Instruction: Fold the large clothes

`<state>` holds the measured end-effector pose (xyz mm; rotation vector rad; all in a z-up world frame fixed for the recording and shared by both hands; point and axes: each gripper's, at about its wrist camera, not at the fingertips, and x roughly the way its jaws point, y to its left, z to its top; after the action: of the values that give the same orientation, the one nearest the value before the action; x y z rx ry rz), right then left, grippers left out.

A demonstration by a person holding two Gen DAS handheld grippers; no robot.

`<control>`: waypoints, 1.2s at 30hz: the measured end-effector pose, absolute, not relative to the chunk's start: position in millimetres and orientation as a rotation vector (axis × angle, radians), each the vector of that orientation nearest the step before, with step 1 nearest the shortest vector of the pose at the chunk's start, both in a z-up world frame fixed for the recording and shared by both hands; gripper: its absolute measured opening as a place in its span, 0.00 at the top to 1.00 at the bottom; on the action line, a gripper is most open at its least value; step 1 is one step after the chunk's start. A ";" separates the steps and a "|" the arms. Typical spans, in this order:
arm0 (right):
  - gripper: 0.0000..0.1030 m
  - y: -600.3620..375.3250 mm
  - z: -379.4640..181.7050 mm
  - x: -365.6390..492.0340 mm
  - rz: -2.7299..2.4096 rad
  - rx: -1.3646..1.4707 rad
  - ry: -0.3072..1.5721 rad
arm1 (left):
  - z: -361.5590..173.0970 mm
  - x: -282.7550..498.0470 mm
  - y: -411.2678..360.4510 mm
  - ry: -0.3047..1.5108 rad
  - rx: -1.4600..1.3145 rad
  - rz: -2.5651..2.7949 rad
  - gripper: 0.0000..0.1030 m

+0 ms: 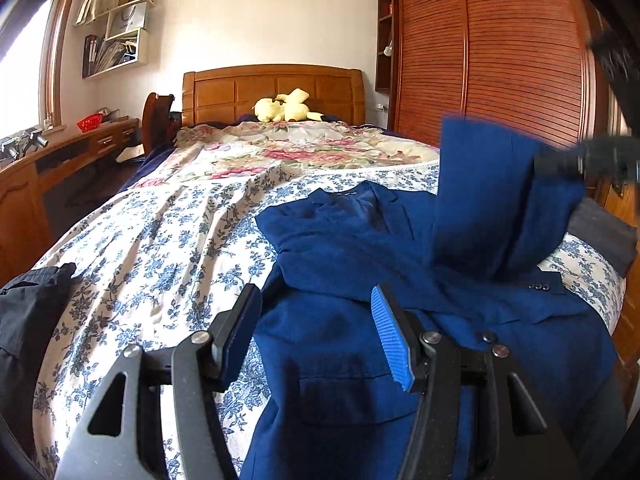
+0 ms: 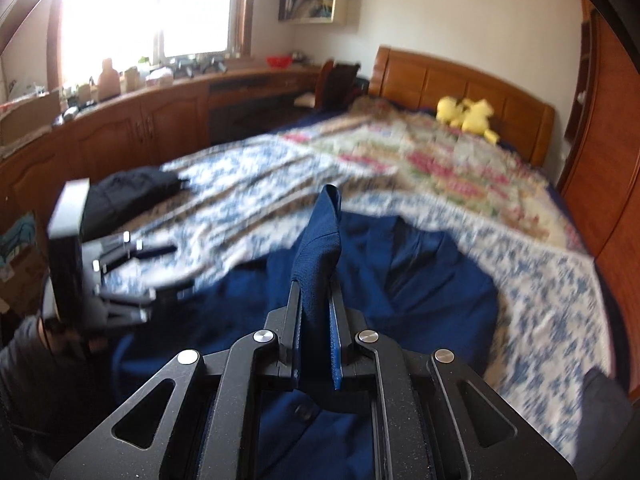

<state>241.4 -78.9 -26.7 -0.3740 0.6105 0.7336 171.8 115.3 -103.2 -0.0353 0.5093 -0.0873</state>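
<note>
A dark blue suit jacket (image 1: 344, 248) lies spread across the near end of the bed, collar toward the headboard. In the left wrist view my left gripper (image 1: 316, 320) hovers open just over its lower left part, pads apart and pressing nothing. One side of the jacket stands lifted at the right, where my blurred right gripper (image 1: 588, 160) holds it. From the right wrist view, my right gripper (image 2: 316, 292) is shut on a raised fold of the jacket (image 2: 320, 240). The left gripper (image 2: 176, 268) shows at the left, blurred, with a hand behind it.
The bedspread (image 1: 160, 240) is blue-flowered. A black garment (image 1: 32, 320) lies at the bed's left edge and a dark grey one (image 1: 600, 232) at the right edge. A yellow plush toy (image 1: 286, 108) sits by the headboard. A wooden wardrobe (image 1: 500, 60) stands right, a desk (image 1: 60, 160) left.
</note>
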 end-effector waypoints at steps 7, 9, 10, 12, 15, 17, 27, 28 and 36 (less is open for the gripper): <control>0.91 -73.7 -78.8 228.6 0.773 -0.344 0.716 | -105.2 169.3 122.3 0.511 -0.053 -0.079 0.45; 0.89 -71.4 -84.4 223.3 0.789 -0.336 0.729 | -105.5 168.2 123.2 0.511 -0.054 -0.077 0.45; 0.88 -69.9 -85.7 219.9 0.800 -0.332 0.734 | -105.7 167.4 123.4 0.510 -0.054 -0.077 0.45; 0.86 -67.6 -86.8 212.1 0.809 -0.322 0.739 | -105.9 166.8 123.8 0.510 -0.054 -0.077 0.45; 0.83 -65.4 -83.6 202.1 0.834 -0.312 0.729 | -106.3 165.7 124.4 0.509 -0.057 -0.082 0.45; 0.76 -67.3 -81.8 197.1 0.835 -0.306 0.722 | -107.2 164.8 123.8 0.511 -0.058 -0.088 0.45; 0.74 -105.2 -93.7 203.2 0.727 -0.310 0.720 | -120.6 167.3 100.6 0.564 -0.026 -0.138 0.45; 0.74 -109.6 -95.3 204.5 0.715 -0.311 0.721 | -121.9 167.2 97.9 0.570 -0.020 -0.141 0.45; 0.74 -147.4 -126.8 223.5 0.623 -0.314 0.765 | -143.3 171.1 78.6 0.662 0.031 -0.158 0.45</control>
<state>223.5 -147.4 -126.8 -0.3135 0.7646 0.6226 171.1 78.6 -143.3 0.0308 0.6620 -0.1582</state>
